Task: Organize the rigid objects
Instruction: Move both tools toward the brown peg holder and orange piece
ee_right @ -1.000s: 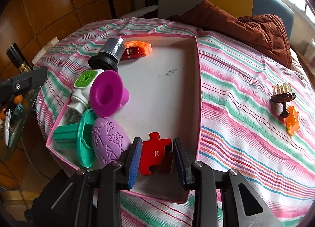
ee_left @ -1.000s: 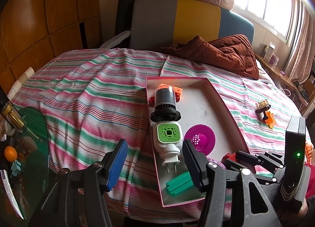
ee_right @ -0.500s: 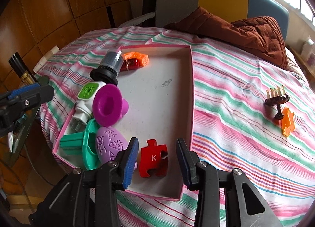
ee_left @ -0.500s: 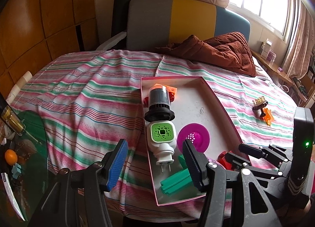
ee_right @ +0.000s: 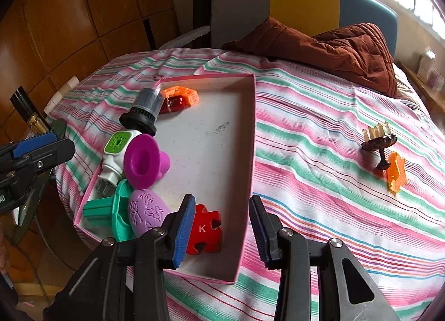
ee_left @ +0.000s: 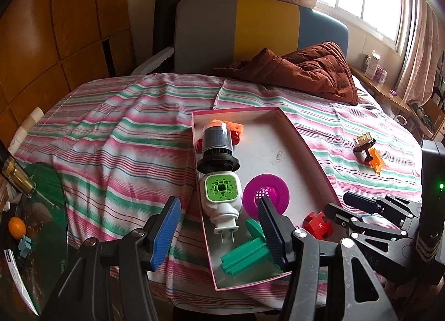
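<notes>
Right wrist view: right hand-held gripper (ee_right: 221, 227), fingers spread wide, nothing between them, above the near end of the pink tray (ee_right: 250, 170). Tray lies on the striped cloth (ee_right: 319, 182) of the counter.

Tray contents, near to far:
- Red puzzle piece (ee_right: 205, 230), marked K, flat on the tray floor at 6 o'clock, just beside the blue pad of the gripper's left finger; contact cannot be told.
- Lilac embossed oval (ee_right: 147, 214), at 7 o'clock, leaning on the teal plastic part (ee_right: 111, 209).
- Magenta funnel-shaped piece (ee_right: 144, 161), on its side, against the white plug-in unit with green face (ee_right: 116, 151).
- Black-based clear-capped cylinder (ee_right: 144, 111), lying along the tray's left wall.
- Orange block (ee_right: 182, 94) and red toy car (ee_right: 173, 102), together at the far left corner.

Outside the tray, well apart at 3 o'clock: small brown stand with pale pegs (ee_right: 379, 143), an orange flat piece (ee_right: 395, 175) just beside it.

Far end of the counter: rust-brown quilted jacket (ee_right: 333, 51).

Left wrist view: left hand-held gripper (ee_left: 219, 233), fingers wide apart and holding nothing, near the tray's near left corner.
</notes>
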A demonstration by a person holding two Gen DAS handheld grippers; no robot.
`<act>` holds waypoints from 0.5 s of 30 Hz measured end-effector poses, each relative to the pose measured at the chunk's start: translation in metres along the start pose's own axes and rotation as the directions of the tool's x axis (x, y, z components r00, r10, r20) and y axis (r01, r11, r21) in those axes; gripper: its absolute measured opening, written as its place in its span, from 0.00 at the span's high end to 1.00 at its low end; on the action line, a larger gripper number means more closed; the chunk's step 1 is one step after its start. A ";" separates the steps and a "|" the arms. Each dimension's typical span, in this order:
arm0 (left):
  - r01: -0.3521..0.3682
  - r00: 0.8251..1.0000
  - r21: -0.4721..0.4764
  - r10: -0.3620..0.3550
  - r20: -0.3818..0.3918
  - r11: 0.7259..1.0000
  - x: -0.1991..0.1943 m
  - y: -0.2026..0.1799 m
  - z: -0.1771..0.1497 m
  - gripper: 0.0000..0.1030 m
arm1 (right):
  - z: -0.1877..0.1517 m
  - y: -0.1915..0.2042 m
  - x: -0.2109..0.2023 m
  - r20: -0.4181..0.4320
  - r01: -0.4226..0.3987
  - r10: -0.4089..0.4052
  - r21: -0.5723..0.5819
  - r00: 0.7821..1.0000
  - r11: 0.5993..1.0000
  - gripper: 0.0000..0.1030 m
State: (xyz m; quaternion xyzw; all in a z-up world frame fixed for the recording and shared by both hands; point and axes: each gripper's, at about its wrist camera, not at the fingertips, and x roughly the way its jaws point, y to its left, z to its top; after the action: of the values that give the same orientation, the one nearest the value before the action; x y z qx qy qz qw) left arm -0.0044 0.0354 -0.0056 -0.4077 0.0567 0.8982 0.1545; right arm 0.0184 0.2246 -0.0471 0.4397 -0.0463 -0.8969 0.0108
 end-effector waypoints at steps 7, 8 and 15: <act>0.011 1.000 0.024 -0.011 0.003 1.000 -0.001 -0.009 0.003 0.43 | 0.002 -0.019 -0.008 0.019 0.029 -0.030 0.039 0.999 0.999 0.56; 0.013 1.000 0.028 -0.013 0.002 1.000 0.000 -0.011 0.003 0.43 | 0.003 -0.022 -0.009 0.023 0.034 -0.035 0.045 0.999 0.998 0.56; 0.022 1.000 0.056 -0.021 -0.003 0.998 0.003 -0.022 0.005 0.43 | 0.005 -0.049 -0.016 0.033 0.072 -0.076 0.089 0.997 0.993 0.54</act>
State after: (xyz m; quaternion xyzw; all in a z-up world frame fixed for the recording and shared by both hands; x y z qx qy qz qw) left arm -0.0028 0.0580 -0.0036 -0.4047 0.0774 0.8942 0.1753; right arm 0.0247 0.2745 -0.0362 0.4247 -0.0693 -0.9017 -0.0426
